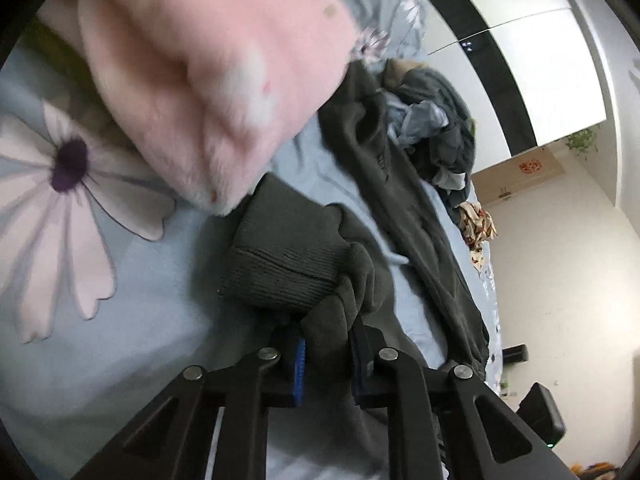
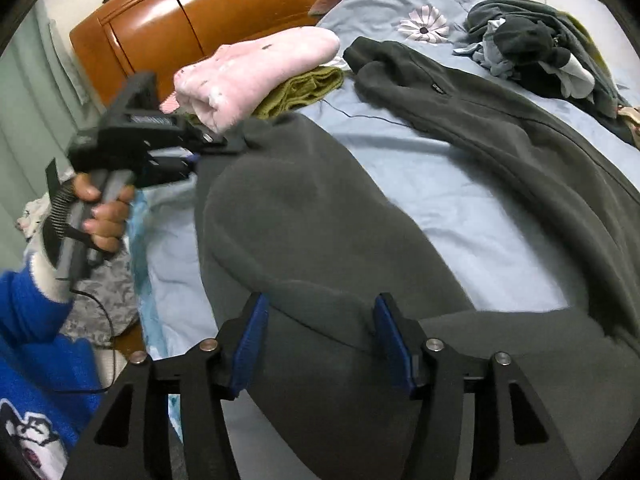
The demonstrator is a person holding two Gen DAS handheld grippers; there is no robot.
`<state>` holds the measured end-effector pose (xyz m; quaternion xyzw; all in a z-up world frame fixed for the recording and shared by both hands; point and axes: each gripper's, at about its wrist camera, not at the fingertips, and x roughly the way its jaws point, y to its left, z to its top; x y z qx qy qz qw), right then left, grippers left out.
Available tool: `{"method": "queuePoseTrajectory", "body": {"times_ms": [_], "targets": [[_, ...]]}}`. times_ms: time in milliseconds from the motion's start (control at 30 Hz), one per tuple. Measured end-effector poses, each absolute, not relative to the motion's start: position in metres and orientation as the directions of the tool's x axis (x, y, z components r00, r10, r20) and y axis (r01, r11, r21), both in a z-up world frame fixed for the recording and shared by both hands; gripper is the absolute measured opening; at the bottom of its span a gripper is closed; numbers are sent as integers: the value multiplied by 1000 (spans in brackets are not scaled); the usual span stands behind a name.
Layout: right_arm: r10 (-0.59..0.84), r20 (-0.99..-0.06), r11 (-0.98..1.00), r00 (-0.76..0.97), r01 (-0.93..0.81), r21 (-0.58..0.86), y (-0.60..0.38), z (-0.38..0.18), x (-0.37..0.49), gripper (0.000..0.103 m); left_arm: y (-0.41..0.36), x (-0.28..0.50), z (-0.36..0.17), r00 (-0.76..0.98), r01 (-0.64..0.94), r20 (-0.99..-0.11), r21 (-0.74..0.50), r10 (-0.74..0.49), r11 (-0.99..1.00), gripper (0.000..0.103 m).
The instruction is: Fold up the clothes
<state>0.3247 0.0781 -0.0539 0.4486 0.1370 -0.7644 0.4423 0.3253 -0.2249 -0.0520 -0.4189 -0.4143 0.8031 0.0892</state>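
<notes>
Pale blue bedding (image 2: 460, 200) printed with large daisies covers the bed, and a glossy wooden headboard (image 2: 192, 12) closes off its far left end. Across the sheet lies a dark grey fleece garment (image 2: 304, 216), spread in two long limbs: one runs from the far middle down toward the right edge, the other rises from the near centre toward the left.

In the left wrist view, the left gripper (image 1: 326, 354) is clenched on a bunched fold of that fleece, the cloth squeezed between its blue pads just behind the ribbed cuff (image 1: 280, 264). From the right wrist view the same tool (image 2: 224, 144) meets the far left tip of the garment, with a hand (image 2: 102, 216) in a blue sleeve (image 2: 36, 320) around its handle.

The right gripper (image 2: 320, 336) hangs over the near part of the fleece with its jaws parted; cloth lies between and under the pads, which do not pinch it.

A folded pink fluffy garment (image 2: 256, 68) rests on an olive one (image 2: 304, 88) just beyond the left gripper. A heap of dark clothes (image 2: 540, 44) sits at the far right.
</notes>
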Motion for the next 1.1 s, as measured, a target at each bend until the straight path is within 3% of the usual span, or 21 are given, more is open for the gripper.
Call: {"method": "queuePoseTrajectory", "body": {"times_ms": [33, 133, 267, 367, 433, 667, 767, 867, 933, 1000, 1100], "targets": [[-545, -810, -579, -217, 796, 177, 80, -54, 330, 3, -226, 330, -43, -645, 187, -590, -738, 486, -648, 17], [-565, -792, -575, -229, 798, 180, 90, -46, 344, 2, -218, 347, -12, -663, 131, -567, -730, 488, -671, 17], [-655, -698, -572, -290, 794, 207, 120, -5, 357, 2, -211, 374, 31, -678, 65, -562, -688, 474, -723, 17], [-662, -637, -622, -394, 763, 174, 136, 28, 342, 2, -203, 368, 53, -719, 33, -548, -641, 427, -767, 28], [-632, -621, -676, -464, 722, 149, 141, 42, 321, 2, -197, 350, 57, -759, 14, -524, -606, 386, -795, 46], [-376, -742, -910, -555, 373, 181, 153, 3, 196, 0, -202, 253, -17, -642, 149, -646, -634, 413, -759, 51], [-395, -738, -912, -547, 333, 241, 166, -8, 184, 0, -210, 261, -27, -651, 129, -633, -636, 419, -760, 54], [-447, -705, -889, -550, 358, 285, 172, 1, 197, 0, -217, 265, -31, -662, 116, -629, -622, 407, -774, 51], [-463, -684, -878, -564, 401, 263, 172, 16, 217, 0, -219, 261, -33, -661, 144, -630, -640, 408, -755, 27], [-442, -680, -879, -586, 433, 198, 173, 26, 232, 0, -218, 266, -27, -666, 158, -622, -657, 411, -738, 21], [-411, -669, -887, -619, 442, 136, 185, 39, 256, 0, -218, 289, -9, -684, 147, -600, -671, 416, -726, 19]]}}
